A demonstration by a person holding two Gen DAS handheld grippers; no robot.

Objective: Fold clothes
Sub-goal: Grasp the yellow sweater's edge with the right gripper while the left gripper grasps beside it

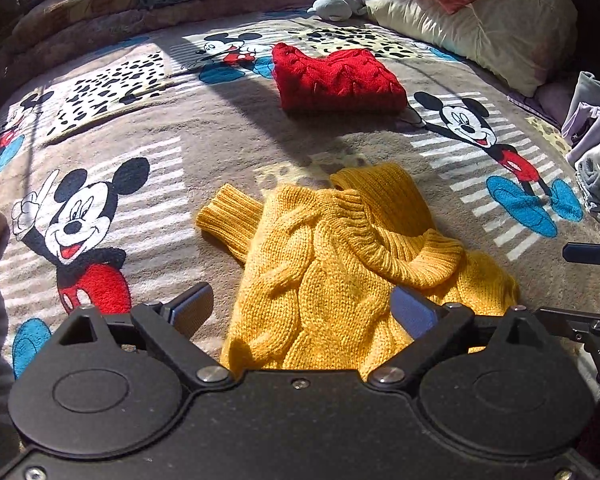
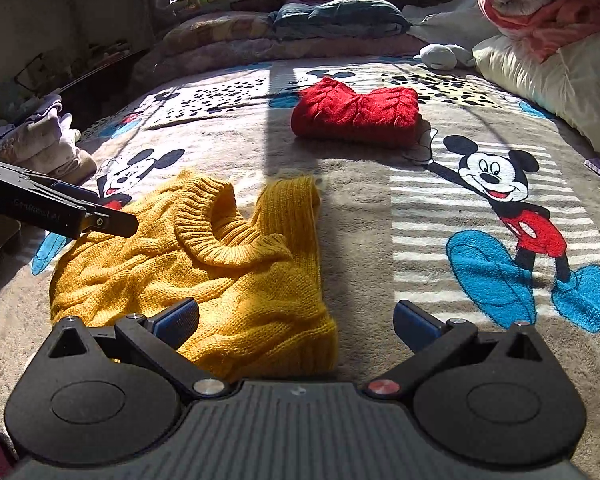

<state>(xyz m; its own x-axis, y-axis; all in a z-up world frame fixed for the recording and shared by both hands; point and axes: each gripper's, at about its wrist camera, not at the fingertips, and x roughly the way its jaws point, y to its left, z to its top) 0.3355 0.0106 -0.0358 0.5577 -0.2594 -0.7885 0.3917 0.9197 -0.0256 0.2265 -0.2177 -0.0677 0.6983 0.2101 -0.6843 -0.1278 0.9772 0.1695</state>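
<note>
A yellow cable-knit sweater (image 1: 332, 272) lies crumpled on the bed, turtleneck collar up and one sleeve lying out to the left. My left gripper (image 1: 304, 312) is open and low over the sweater's near part, with knit between its fingers. In the right wrist view the same sweater (image 2: 180, 264) lies at lower left. My right gripper (image 2: 296, 322) is open at the sweater's right hem corner, its left finger over the knit and its right finger over bare blanket. The left gripper (image 2: 128, 224) reaches in from the left above the sweater. A folded red knit sweater (image 1: 336, 80) (image 2: 356, 116) lies farther back.
A cartoon-mouse blanket (image 1: 180, 128) covers the bed. A cream pillow (image 1: 480, 28) with a pink-orange bundle sits at the back right, with a small grey plush (image 1: 336, 6) beside it. Stacked clothes (image 1: 596, 148) stand at the right edge, and another pile (image 2: 44, 140) at the left.
</note>
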